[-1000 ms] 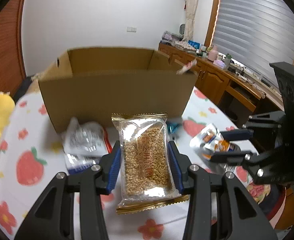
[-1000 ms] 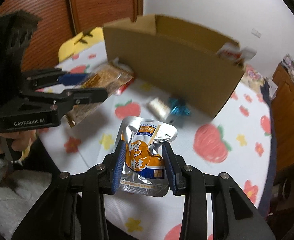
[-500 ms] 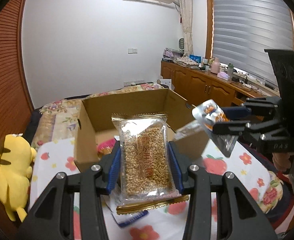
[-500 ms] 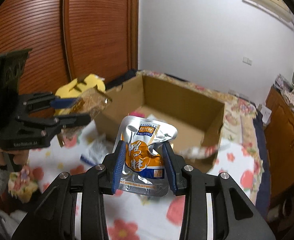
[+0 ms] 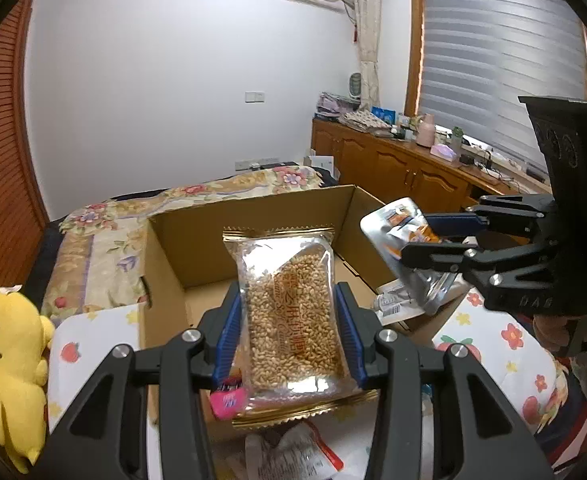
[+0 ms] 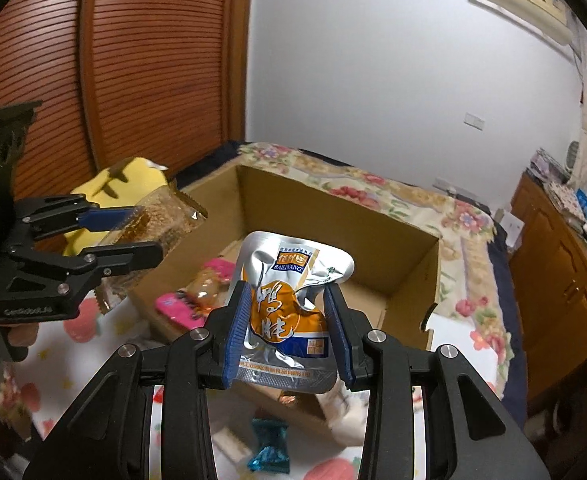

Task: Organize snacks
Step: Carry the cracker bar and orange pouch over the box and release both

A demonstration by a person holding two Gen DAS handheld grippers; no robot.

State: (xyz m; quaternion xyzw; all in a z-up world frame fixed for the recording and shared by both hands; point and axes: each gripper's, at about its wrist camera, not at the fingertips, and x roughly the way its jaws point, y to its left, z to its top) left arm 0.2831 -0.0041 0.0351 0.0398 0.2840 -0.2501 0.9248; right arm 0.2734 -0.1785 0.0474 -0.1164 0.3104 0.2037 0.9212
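In the left wrist view, the left gripper [image 5: 289, 336] at the lower centre of the frame grasps a clear packet of golden puffed grain with gold edges [image 5: 289, 312] between its blue pads. Behind the packet stands the open brown cardboard box [image 5: 173, 280], in the middle of the frame.

In the right wrist view, the right gripper [image 6: 289, 332] at the lower centre clenches a silver foil pouch with an orange label [image 6: 289, 300]. The pouch is above the near wall of the box [image 6: 409, 264]. Inside the box, at its left part, lie pink wrapped snacks [image 6: 177, 308]. A blue wrapped candy [image 6: 269, 446] lies on the flowered tablecloth [image 6: 93, 328] at the bottom of the frame.
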